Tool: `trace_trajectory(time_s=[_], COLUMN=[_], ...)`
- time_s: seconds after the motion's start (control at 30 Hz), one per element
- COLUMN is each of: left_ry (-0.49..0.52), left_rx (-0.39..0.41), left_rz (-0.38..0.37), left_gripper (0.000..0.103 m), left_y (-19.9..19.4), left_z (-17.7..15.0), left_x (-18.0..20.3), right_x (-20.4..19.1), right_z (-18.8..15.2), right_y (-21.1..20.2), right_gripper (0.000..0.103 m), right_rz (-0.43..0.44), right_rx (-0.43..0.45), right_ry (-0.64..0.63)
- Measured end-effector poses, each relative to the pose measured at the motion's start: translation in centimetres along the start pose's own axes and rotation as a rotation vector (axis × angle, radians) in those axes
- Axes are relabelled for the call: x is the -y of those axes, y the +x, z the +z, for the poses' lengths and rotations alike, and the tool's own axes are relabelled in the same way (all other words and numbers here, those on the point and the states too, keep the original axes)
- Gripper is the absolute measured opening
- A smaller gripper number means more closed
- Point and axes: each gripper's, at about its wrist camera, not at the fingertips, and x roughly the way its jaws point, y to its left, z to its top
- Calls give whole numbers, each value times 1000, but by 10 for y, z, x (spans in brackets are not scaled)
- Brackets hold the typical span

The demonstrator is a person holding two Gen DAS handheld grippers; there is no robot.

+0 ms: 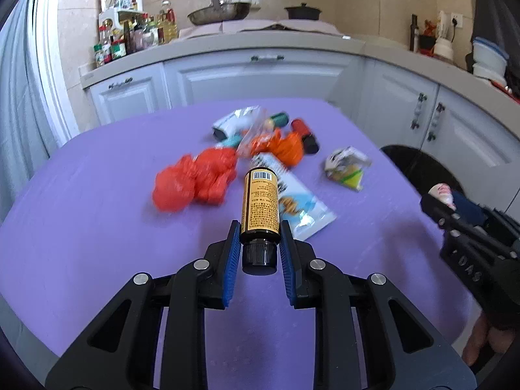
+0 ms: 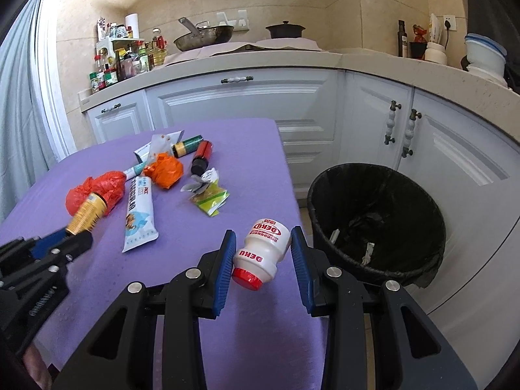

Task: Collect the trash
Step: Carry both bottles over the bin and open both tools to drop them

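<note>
Partway done. Left gripper [image 1: 260, 243] pinching the amber bottle [image 1: 261, 203] above the tabletop [image 1: 81, 221]; right gripper [image 2: 263, 253] clamping the white bottle [image 2: 265, 250] near the right edge. Bin [image 2: 377, 224] beside that edge (some scraps inside). Wrappers [image 2: 208, 191] left mid-table.

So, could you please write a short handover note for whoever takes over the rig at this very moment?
Left gripper: shut on the yellow-label bottle, black cap toward the camera, held above the purple table.
Right gripper: shut on the white yogurt bottle, red cap toward the camera, near the table edge by the black bin.
Done: bin already holds a few scraps.
Left: drop both bottles in, then clear the red bag, orange bag, white tube, crumpled wrapper and two small bottles.
</note>
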Motion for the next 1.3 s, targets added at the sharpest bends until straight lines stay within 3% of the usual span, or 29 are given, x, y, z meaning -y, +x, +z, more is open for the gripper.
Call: trace_trajectory(time_s=[0.2,0.57,0.87,1.3], left_ry=[23,87,152,191], left_rx=[37,69,49,-61], left_rz=[-52,-178,-236,-255], left_gripper=[23,23,23,23], left_y=[0,26,62,129], left_z=[22,69,90,102], left_x=[19,93,158,225], right_x=[21,89,141,187], right_z=[14,46,64,66], right_y=[-2,1,18,57], right_gripper=[36,36,36,35], right_rz=[-44,-194,-280,-309], right_rx=[27,82,84,39], right_ry=[21,68,97,135])
